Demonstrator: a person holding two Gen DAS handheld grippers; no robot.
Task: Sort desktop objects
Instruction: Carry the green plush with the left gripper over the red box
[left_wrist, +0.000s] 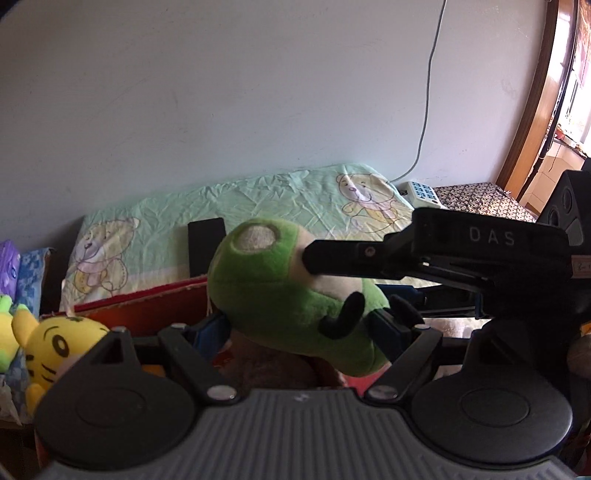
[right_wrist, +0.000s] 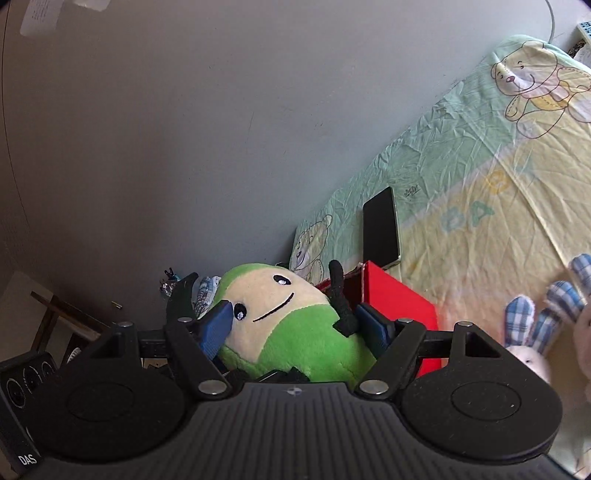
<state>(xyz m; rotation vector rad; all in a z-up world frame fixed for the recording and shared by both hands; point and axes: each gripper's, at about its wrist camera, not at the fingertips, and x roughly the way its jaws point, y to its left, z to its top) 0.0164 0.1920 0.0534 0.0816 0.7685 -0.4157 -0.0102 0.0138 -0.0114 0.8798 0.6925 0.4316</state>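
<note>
Plush toy (right_wrist: 291, 317), green with a cream face, sits between the blue pads of your right gripper (right_wrist: 299, 325): one pad presses beside its eye, the other against its side by the small black arm, so that claw is pinching the toy. Your left gripper (left_wrist: 303, 328) also has the same toy (left_wrist: 280, 291) between its fingers; in its own view the toy fills the gap and a blue pad touches its lower right side, so it too looks clamped on, though the left-hand pad is mostly hidden behind the plush. A finger of your right gripper (left_wrist: 332, 254) lies against the cream part of the toy in that view.

The toy is held up in the air, above the red box (right_wrist: 399, 306), whose red wall (left_wrist: 147, 310) shows just below and behind it. Further out, a phone (right_wrist: 382, 229) lies on the bear-print cloth (right_wrist: 480, 177), a yellow tiger plush (left_wrist: 55, 350) waits at the left, and a white rabbit with checked ears (right_wrist: 535, 332) lies to the right.

You seem to be mid-handover or mid-carry, with the drop into the box not yet done. Next, I judge, one claw should let go so the other can lower the toy into the box; release only once the toy is over the opening, since soft plush can snag on a pad.
</note>
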